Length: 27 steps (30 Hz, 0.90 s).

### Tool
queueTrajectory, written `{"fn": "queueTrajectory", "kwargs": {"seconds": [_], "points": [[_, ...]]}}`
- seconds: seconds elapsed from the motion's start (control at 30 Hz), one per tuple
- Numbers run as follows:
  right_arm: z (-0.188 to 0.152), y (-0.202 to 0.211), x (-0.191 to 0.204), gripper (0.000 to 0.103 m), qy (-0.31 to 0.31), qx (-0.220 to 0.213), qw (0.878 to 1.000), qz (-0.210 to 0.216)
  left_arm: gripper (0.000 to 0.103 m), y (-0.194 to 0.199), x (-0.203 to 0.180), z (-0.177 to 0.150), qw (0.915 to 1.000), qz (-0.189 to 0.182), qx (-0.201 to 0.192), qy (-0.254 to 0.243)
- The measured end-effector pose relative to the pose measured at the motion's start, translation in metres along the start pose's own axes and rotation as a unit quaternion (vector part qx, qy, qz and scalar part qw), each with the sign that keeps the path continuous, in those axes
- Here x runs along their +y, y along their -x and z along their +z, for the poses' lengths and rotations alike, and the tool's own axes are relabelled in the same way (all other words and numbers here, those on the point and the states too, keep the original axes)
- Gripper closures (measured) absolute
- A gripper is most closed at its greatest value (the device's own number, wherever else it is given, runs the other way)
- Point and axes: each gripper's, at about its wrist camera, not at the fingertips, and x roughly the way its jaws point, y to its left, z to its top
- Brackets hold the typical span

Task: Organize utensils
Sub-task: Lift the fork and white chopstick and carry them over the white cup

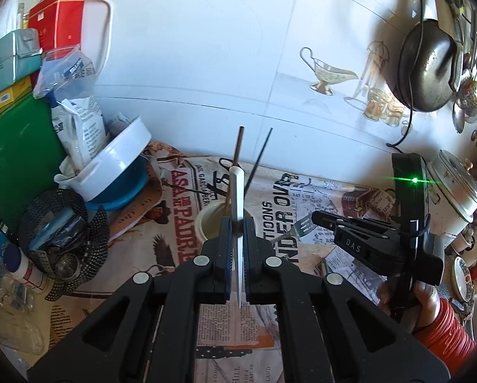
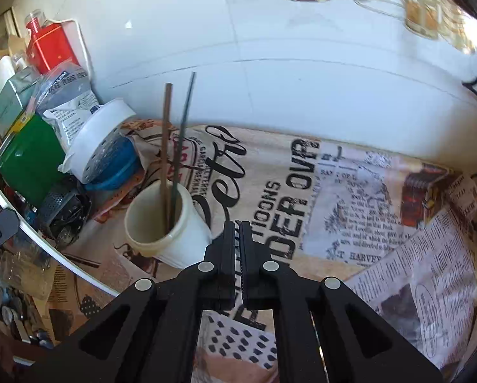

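left hand-held gripper [image 1: 237, 233] clamped on a white chopstick [image 1: 237, 210], held upright between blue-padded jaws, pointed end toward the camera, blunt end up over the cream cup [image 1: 211, 220]. from the left wrist only: right hand-held gripper [image 1: 315, 218] low at the right, gripped by a hand [image 1: 427, 296] in an orange sleeve, with a metal fork [image 1: 297, 228] at its tip, tines showing against the newspaper-print cloth [image 1: 270, 198]; cannot tell from here whether the fork is pinched or merely behind the fingers. from the right wrist only: the cup [image 2: 166, 223] seen whole, standing on the cloth [image 2: 334, 191] just left of the gripper tips [image 2: 237, 223], with a brown chopstick [image 2: 166, 146] and a dark green chopstick [image 2: 182, 140] leaning inside it, tops tilted toward the white tiled wall [image 2: 270, 63]. right jaws nearly closed, a slim gap between them; fork not visible in that view, so cannot tell if anything is held. white chopstick visible there only as a pale curved line [image 2: 47, 252] at lower left. left side crowded: white colander in a blue bowl [image 1: 117, 166], green tin [image 1: 18, 159], red tin [image 1: 59, 19], black perforated holder [image 1: 63, 239], all close to the cup's left. open cloth to the right of the cup and toward the wall. right edge of the counter lined with a rice cooker [image 1: 458, 185], hanging dark pan [image 1: 427, 63] above.
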Motion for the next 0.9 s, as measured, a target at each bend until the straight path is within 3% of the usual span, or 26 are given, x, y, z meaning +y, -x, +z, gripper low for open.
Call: {"fn": "queueTrajectory", "kwargs": {"seconds": [0.4,0.67,0.9], "points": [[0.02,-0.013,0.031,0.099,0.033,-0.012,0.999,-0.001,0.099,0.008,0.026,0.011,0.9998,0.004,-0.017,0.013],[0.025,-0.026,0.034,0.094,0.029,-0.008,0.999,-0.016,0.099,0.009,0.036,0.013,0.9997,0.006,-0.015,0.019],[0.029,-0.029,0.033,0.096,0.022,-0.003,0.999,-0.026,0.099,0.008,0.04,0.019,0.9997,0.007,-0.017,0.017]]}}
